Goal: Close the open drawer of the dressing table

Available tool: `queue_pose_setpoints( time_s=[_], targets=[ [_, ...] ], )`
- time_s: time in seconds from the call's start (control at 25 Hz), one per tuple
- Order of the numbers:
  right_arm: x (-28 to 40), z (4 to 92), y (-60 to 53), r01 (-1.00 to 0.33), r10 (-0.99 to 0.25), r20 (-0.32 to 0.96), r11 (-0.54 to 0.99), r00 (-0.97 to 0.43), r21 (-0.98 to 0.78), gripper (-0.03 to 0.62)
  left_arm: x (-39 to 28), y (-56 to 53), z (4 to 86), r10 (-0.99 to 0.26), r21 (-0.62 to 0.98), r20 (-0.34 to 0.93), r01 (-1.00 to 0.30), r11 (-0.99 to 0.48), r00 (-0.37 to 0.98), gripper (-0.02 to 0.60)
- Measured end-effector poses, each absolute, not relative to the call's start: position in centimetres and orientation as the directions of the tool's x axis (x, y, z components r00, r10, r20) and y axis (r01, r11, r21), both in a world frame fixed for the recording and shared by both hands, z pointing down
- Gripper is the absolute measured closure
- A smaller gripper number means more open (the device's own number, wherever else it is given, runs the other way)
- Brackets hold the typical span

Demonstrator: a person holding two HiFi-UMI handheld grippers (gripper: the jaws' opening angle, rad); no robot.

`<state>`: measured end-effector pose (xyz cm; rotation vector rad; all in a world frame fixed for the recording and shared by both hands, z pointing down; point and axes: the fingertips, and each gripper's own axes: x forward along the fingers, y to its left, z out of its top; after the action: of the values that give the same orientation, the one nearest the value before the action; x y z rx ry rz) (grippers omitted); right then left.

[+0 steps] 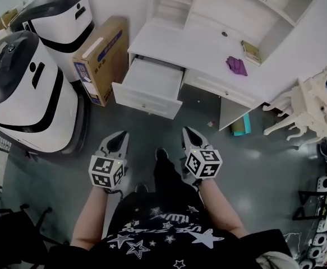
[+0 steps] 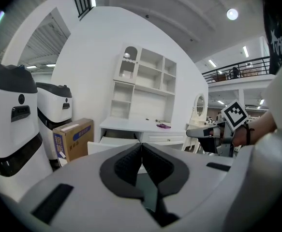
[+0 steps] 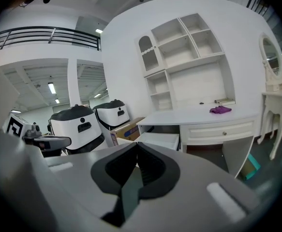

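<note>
Drawer [image 1: 152, 83] open on dressing table [image 1: 202, 52], left tool [image 1: 120, 134], right tool [image 1: 187, 131] closed, empty

I see a white desk [image 1: 219, 49] and white drawer [image 1: 149, 86] at 12 o'clock, a purple cloth [image 1: 236, 65] at 1, and a brown, blue-panelled box [image 1: 101, 58] at 11. The left gripper [image 1: 120, 134] and right gripper [image 1: 187, 130] bear cubes patterned with black-and-white squares. The shirt [image 1: 169, 231] is black with white stars.
</note>
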<state>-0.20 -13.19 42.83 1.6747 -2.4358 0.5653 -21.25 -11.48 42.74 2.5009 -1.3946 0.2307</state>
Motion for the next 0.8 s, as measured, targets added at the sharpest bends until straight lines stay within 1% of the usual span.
queue_pose_setpoints(
  time_s=[0.2, 0.44, 0.68, 0.8],
  targets=[
    [-0.4, 44.9, -16.7, -0.901, -0.844, 0.325, 0.362, -0.426, -0.241, 0.591, -20.6, -13.9, 44.0, -0.817, 0.132, 0.28, -0.863, -0.488, 0.505, 0.572],
    [1.1, 46.9, -21.5, -0.898, -0.829, 0.353, 0.365, -0.434, -0.247, 0.591, -18.7, -18.3, 45.6, -0.821, 0.136, 0.297, -0.873, -0.468, 0.487, 0.571],
    [2.0, 49.0, -23.1, -0.886, -0.779, 0.424, 0.394, -0.463, -0.243, 0.591, -17.1, -22.5, 49.5, -0.79, 0.137, 0.399, -0.882, -0.45, 0.465, 0.571],
    [2.2, 49.7, -23.7, -0.891, -0.775, 0.442, 0.416, -0.452, -0.182, 0.591, -16.3, -24.6, 51.8, -0.764, 0.135, 0.444, -0.877, -0.46, 0.469, 0.57]
  ],
)
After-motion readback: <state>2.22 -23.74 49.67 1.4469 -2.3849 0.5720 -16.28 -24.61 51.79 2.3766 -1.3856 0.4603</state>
